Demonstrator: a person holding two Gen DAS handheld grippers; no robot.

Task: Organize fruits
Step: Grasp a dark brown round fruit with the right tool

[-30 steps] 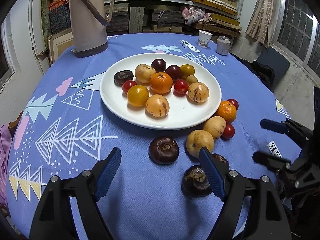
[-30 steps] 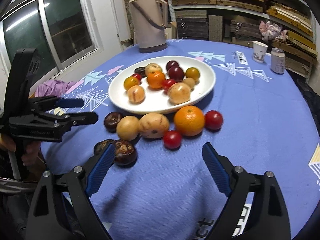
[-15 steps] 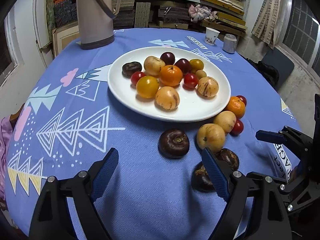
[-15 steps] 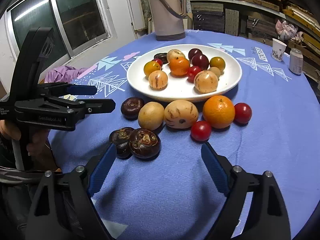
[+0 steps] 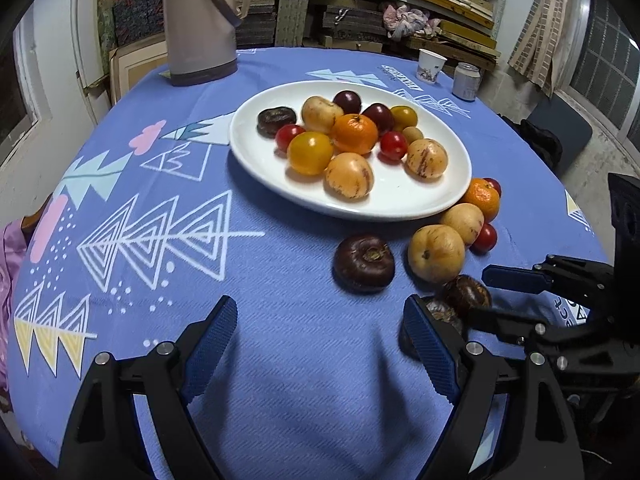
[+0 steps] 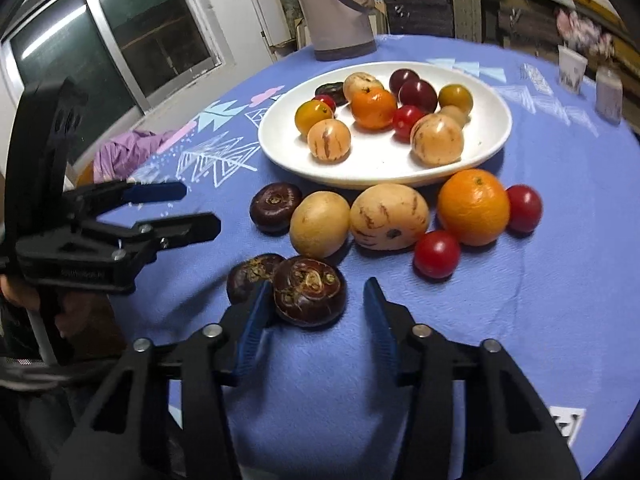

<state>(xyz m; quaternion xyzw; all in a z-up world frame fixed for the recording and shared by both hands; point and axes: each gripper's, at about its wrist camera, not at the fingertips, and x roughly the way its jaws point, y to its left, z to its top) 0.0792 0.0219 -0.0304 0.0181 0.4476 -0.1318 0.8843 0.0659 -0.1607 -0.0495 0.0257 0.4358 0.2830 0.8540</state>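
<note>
Fruits are what you're sorting: most already sit on the wide white ceramic plate (image 6: 496,136) in the middle of the blue patterned tablecloth (image 6: 560,320), and a loose row lies on the cloth just in front of its near rim, from the round orange mandarin (image 6: 472,206) down through the pale striped melon-like fruit (image 6: 390,216) to the small red cherry tomato (image 6: 436,254). By my reading, you are picking up one of the stragglers. Your right gripper (image 6: 316,312), angled down at the cloth, is closing around the nearest dark brown, glossy, flattened fruit (image 6: 310,292); its left pad touches the fruit's side, the right pad stands apart, so nothing is gripped yet. Next you need both pads seated without catching the second dark fruit (image 6: 250,274) touching it behind. Your left gripper (image 5: 316,340) hovers wide and empty over bare cloth.
</note>
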